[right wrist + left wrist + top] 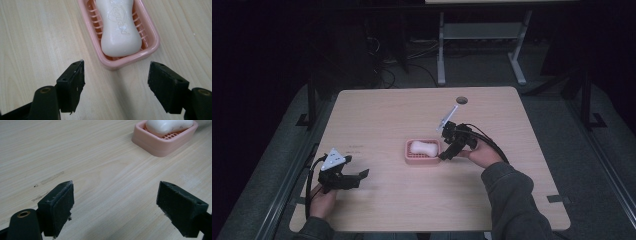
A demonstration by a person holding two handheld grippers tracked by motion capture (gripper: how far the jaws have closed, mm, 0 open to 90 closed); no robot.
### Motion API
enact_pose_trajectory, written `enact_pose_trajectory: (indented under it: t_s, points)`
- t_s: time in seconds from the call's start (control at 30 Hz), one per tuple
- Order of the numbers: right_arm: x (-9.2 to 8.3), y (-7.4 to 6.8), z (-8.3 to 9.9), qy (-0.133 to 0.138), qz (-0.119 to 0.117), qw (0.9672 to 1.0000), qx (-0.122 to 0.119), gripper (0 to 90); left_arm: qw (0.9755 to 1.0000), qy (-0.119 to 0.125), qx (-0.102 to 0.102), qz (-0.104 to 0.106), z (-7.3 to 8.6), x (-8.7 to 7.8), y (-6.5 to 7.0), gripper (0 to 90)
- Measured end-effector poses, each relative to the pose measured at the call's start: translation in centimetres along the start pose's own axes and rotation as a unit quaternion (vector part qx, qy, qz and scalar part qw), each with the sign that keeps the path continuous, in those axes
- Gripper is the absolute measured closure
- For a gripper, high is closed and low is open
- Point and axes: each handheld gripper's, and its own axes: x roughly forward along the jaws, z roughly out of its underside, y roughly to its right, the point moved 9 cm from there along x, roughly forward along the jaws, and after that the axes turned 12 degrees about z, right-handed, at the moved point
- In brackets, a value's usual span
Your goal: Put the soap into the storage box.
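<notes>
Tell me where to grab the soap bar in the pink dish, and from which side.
Grip the soap bar at its narrow waist, coming from above with the jaws across its width. It lies flat in the pink dish, whose rim shields its sides, and the waist is probably the slimmest, least slippery spot. The right gripper, open just short of the dish, is nearest.

— What sort of place is being shown here?

— A lab or test room is being suggested: a bare wooden table (377,115) is being lit alone while the surroundings are being kept dark. Loose cables (387,70) are being left on the grey floor (482,70), and a metal desk frame (482,35) is being kept behind.
</notes>
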Motion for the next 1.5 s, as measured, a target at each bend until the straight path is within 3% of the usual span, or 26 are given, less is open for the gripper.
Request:
enact_pose_trajectory:
  t_s: [0.2,0.47,0.8,1.5]
  points:
    - [-0.4,-0.2,0.4,0.008,0.004,1.0000,-0.003,28.7,1.0000,-0.002,0.000,0.000,0.0,0.0,0.0,13.9]
    - [-0.7,-0.1,1.8,0.002,-0.001,0.9999,0.015,27.5,1.0000,-0.004,0.000,0.000,0.1,0.0,0.0,13.9]
    - [-1.5,0.0,2.6,0.023,0.005,0.9995,0.022,27.5,1.0000,-0.004,-0.001,0.000,0.1,0.0,0.0,13.9]
    - [-2.6,0.0,6.3,0.028,0.014,0.9982,0.052,27.6,0.9999,-0.010,0.002,0.002,0.3,0.1,0.1,13.9]
